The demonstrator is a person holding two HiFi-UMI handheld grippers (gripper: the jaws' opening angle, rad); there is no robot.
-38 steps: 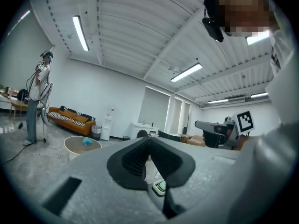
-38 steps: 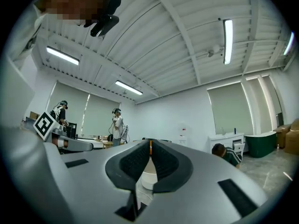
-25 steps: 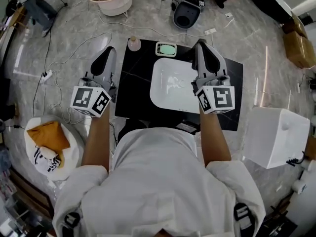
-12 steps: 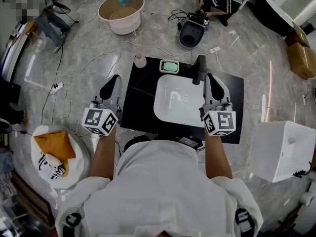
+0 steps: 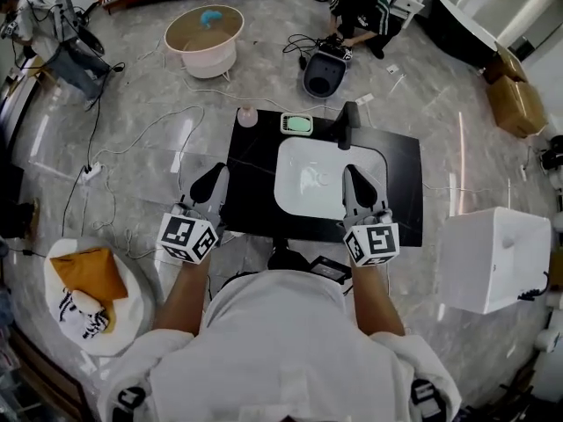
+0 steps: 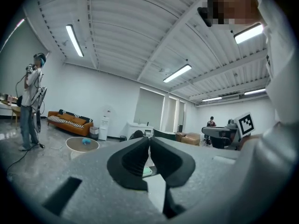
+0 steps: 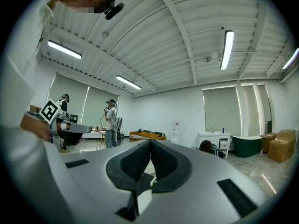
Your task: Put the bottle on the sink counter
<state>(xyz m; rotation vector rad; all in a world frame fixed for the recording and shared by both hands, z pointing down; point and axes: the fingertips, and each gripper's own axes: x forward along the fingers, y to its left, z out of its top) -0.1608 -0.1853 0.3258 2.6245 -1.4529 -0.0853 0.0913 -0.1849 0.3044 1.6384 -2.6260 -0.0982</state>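
bottle (image 5: 247,116), small, pale pink, upright at counter (image 5: 255,181) corner, left hand-held gripper (image 5: 214,178) and right hand-held gripper (image 5: 351,175) clenched, empty

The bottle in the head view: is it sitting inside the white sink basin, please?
No, the bottle stands at the black counter's far left corner, beside the green soap dish, outside the white basin.

1. Found no readable words, numbers or brand names anywhere.
2. Saw only black-and-white square patterns, without letters, on the cubes of the left gripper (image 5: 217,174) and the right gripper (image 5: 351,173).
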